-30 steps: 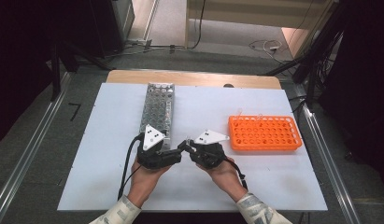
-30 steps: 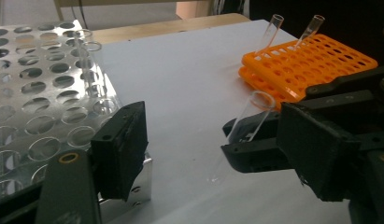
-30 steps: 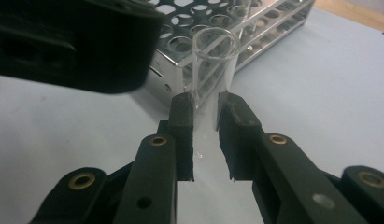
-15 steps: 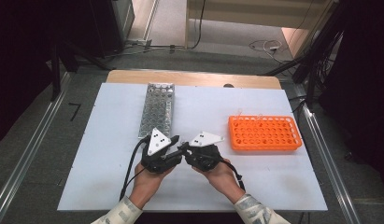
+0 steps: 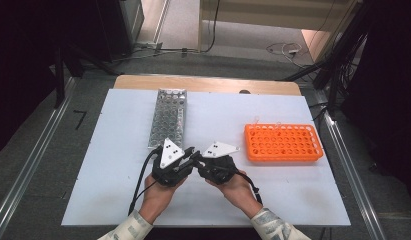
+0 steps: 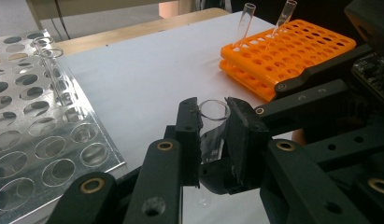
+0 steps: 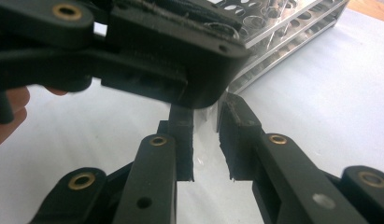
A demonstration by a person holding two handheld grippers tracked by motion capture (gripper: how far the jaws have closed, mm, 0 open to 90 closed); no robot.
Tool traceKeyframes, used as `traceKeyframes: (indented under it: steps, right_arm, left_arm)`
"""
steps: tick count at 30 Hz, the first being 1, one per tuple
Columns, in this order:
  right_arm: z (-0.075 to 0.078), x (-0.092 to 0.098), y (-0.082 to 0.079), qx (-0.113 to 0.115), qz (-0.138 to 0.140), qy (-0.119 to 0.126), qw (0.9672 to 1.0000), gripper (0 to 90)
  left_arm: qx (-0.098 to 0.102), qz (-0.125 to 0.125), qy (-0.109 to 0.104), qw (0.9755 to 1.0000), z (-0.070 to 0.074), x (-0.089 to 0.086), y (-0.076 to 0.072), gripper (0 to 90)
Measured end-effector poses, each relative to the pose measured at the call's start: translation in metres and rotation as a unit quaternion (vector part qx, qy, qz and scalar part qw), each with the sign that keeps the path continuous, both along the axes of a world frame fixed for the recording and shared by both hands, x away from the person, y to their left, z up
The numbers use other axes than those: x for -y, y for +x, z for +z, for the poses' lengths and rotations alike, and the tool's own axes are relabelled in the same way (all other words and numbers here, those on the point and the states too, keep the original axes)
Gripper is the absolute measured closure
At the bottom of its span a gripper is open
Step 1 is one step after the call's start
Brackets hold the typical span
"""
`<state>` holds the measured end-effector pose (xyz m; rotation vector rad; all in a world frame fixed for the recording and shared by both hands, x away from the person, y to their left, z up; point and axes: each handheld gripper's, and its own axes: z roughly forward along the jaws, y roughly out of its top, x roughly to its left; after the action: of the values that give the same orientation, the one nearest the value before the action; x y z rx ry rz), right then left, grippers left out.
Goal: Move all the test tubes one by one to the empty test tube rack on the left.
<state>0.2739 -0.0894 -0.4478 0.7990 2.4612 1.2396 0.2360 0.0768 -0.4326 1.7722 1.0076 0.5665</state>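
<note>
1. Your left gripper (image 5: 189,156) sits near the middle of the white table (image 5: 118,165), just in front of the metal rack (image 5: 168,117). Its jaws have just been closing, and in the left gripper view its pads now press on a clear glass test tube (image 6: 213,122) just below the tube's open rim.
2. Your right gripper (image 5: 197,161) meets the left one tip to tip in the high view. Its jaws stand narrow, and in the right gripper view the same tube (image 7: 206,122) shows as a pale, see-through strip between the pads. The pads look to bear on it, though the left gripper's body covers the upper part.
3. So both grippers have hold of the one tube, which stands roughly upright above the table between the two racks.
4. The metal rack lies to the left of your grippers. In the left gripper view one clear tube (image 6: 52,70) stands in a hole of it.
5. The orange rack (image 5: 283,143) lies well off to the right, and two tubes (image 6: 243,23) lean in holes at its far edge.
6. Both of your hands rest low over the table's near half, and a cable (image 5: 139,187) trails back from the left gripper.
</note>
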Motion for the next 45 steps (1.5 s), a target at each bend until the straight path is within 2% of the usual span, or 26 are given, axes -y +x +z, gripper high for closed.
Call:
traceKeyframes:
  steps: [6, 12, 15, 19, 21, 27, 37, 45]
  right_arm:
    - [0.0, 0.001, 0.0, 0.001, 0.0, 0.001, 1.0, 70.8]
    - [0.001, 0.003, 0.001, -0.009, 0.006, 0.002, 0.9999, 44.4]
    - [0.002, 0.005, 0.001, -0.008, 0.003, 0.003, 1.0, 35.7]
    - [0.003, 0.01, 0.003, -0.013, -0.007, 0.009, 0.9999, 31.3]
    - [0.004, 0.012, 0.004, -0.017, -0.011, 0.011, 0.9997, 30.0]
    - [0.004, 0.016, 0.004, -0.016, -0.018, 0.014, 0.9996, 29.5]
    - [0.004, 0.021, 0.006, -0.016, -0.024, 0.015, 0.9995, 29.7]
    - [0.004, 0.022, 0.006, -0.017, -0.024, 0.015, 0.9995, 29.9]
  left_arm:
    - [-0.002, 0.0, -0.001, 1.0, 0.0, 0.0, 0.0, 75.8]
    - [0.001, 0.01, -0.007, 0.9999, 0.003, -0.004, 0.003, 76.0]
    - [0.003, 0.015, -0.013, 0.9998, 0.007, -0.007, 0.005, 76.0]
    - [0.003, 0.022, -0.027, 0.9994, 0.012, -0.009, 0.009, 76.0]
    - [-0.001, 0.023, -0.028, 0.9993, 0.014, -0.01, 0.012, 76.0]
    - [0.005, 0.038, -0.037, 0.9986, 0.024, -0.012, 0.022, 75.9]
    - [0.015, 0.068, -0.032, 0.9971, 0.039, -0.019, 0.041, 75.9]
    - [0.017, 0.082, -0.033, 0.9959, 0.045, -0.023, 0.05, 75.9]
